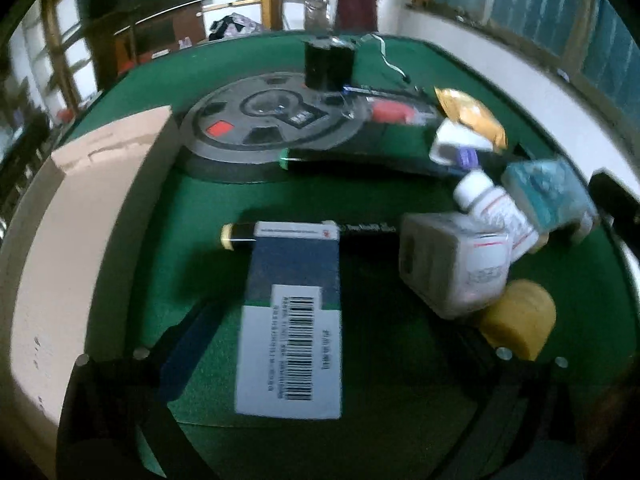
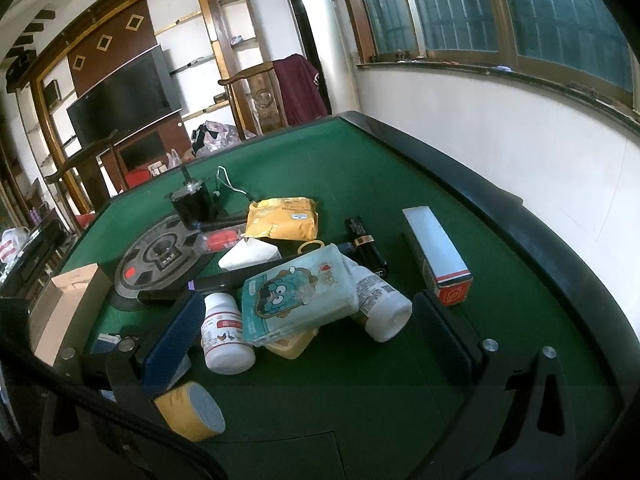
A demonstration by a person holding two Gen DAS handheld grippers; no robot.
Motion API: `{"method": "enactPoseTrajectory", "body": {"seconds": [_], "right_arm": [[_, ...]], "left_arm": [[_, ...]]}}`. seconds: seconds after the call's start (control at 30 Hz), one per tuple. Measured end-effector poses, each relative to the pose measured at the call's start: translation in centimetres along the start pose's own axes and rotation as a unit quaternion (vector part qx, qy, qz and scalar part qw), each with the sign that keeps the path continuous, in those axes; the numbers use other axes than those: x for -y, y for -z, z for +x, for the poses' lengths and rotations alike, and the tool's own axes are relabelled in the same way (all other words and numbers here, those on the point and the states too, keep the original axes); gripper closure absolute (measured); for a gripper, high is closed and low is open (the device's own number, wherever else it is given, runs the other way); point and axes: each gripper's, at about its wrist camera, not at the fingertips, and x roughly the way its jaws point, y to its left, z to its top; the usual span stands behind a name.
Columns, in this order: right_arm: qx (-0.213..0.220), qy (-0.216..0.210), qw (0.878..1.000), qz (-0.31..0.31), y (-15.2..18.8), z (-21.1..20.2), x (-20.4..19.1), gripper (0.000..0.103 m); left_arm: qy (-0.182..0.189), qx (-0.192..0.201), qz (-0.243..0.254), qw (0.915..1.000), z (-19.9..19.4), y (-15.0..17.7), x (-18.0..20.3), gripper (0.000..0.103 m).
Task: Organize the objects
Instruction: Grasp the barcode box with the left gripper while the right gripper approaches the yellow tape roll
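A blue and white carton with a barcode (image 1: 292,320) lies flat on the green table (image 1: 200,208), its far end resting over a black marker with a yellow cap (image 1: 236,236). My left gripper (image 1: 336,328) stands open around the carton, with both pads clear of its sides. My right gripper (image 2: 310,332) is open over a heap: a white pill bottle (image 2: 224,332), a blue cartoon wipes pack (image 2: 296,300) and a second white bottle (image 2: 384,308) lie between its fingers, and nothing is gripped.
A cardboard box (image 1: 80,220) stands at the left. A grey round disc (image 1: 272,124) and a black motor (image 1: 328,64) sit mid-table. A yellow tape roll (image 2: 192,412), a yellow pouch (image 2: 284,218), a black tube (image 2: 366,246) and a long red-ended box (image 2: 436,252) lie around.
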Motion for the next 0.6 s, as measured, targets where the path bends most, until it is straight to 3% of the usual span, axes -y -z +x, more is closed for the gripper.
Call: {"method": "enactPoseTrajectory", "body": {"seconds": [0.07,0.1,0.2,0.33,0.6], "right_arm": [[0.0,0.004,1.0,-0.001,0.0,0.0,0.0,0.0],[0.0,0.006,1.0,-0.001,0.0,0.0,0.0,0.0],[-0.002,0.012,1.0,-0.002,0.0,0.0,0.0,0.0],[-0.003,0.005,1.0,-0.009,-0.1,0.1,-0.1,0.0],[-0.054,-0.086,0.991,-0.088,0.3,-3.1,-3.2,0.0]], "left_arm": [[-0.008,0.011,-0.012,0.9998,-0.6,0.1,-0.5,0.039],[-0.01,0.015,-0.013,0.9998,-0.9,0.1,-0.8,0.071],[0.04,0.013,-0.041,0.9983,-1.8,0.2,-2.0,0.074],[0.067,0.053,-0.062,0.9944,-5.4,0.9,-3.5,0.074],[0.122,0.127,-0.107,0.9785,-13.2,2.6,-8.5,0.074]]}}
